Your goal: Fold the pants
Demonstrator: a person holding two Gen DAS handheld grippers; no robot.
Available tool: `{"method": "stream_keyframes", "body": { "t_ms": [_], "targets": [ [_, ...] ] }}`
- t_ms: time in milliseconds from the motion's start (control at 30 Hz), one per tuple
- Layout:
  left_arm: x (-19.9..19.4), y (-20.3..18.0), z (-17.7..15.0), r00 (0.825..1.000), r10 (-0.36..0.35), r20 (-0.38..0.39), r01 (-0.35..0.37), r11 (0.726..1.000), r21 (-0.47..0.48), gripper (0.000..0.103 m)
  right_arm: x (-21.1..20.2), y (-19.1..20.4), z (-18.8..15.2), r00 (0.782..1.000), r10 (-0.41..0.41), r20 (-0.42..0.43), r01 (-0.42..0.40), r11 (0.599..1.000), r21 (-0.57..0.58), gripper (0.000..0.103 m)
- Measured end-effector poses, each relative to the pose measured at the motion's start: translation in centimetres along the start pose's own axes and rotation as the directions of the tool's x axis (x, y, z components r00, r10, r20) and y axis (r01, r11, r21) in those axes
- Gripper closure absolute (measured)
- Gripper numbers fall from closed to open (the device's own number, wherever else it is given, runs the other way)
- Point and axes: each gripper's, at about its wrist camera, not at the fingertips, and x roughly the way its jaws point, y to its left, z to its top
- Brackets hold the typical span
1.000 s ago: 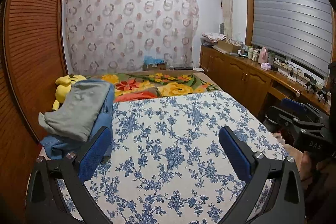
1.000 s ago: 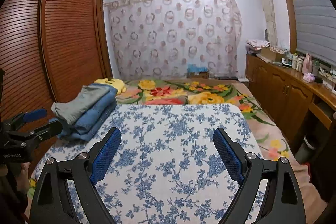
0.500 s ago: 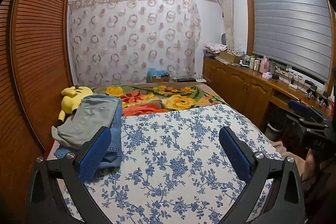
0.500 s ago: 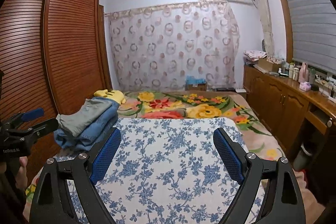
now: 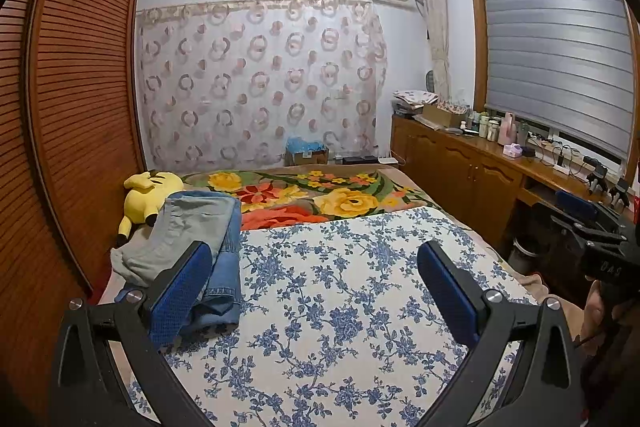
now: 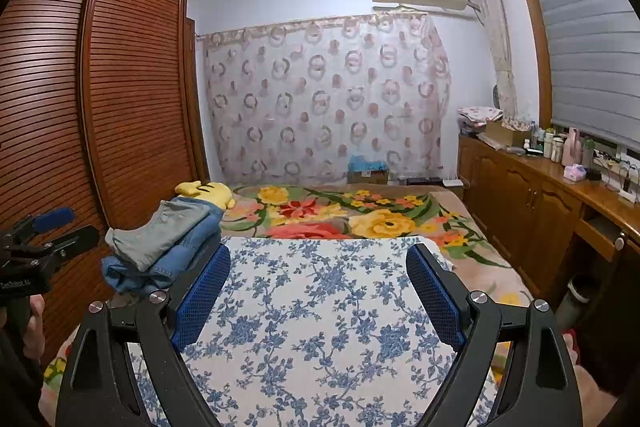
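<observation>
A stack of folded pants lies at the bed's left side: grey pants (image 5: 182,231) (image 6: 160,227) on top of blue jeans (image 5: 226,279) (image 6: 188,251). My left gripper (image 5: 314,261) stands open above the blue-flowered sheet (image 5: 340,299), its left finger just in front of the stack, nothing between the pads. My right gripper (image 6: 318,265) is open too, above the same sheet (image 6: 320,307), to the right of the stack. Each gripper appears at the edge of the other's view, held by a hand.
A yellow plush toy (image 5: 148,191) lies behind the stack. A flowered blanket (image 5: 320,199) covers the far bed. A louvred wooden wardrobe (image 6: 100,127) runs along the left; a wooden cabinet (image 5: 480,171) with bottles lines the right under the window.
Both views have tilted upward, showing more ceiling. The left gripper rose a little and drew back from the stack of pants. Both grippers stayed open and empty.
</observation>
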Motion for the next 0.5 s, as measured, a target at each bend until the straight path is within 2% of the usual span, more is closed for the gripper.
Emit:
{"method": "stream_keyframes", "body": {
  "t_ms": [500],
  "targets": [
    [0.07, 0.46, -0.4, 1.0, 0.012, -0.003, -0.012, 1.0, -0.006, 0.001, -0.09, 0.0, 0.15, 1.0, 0.0, -0.001, 0.0, 1.0, -0.004, 0.012]
  ]
}}
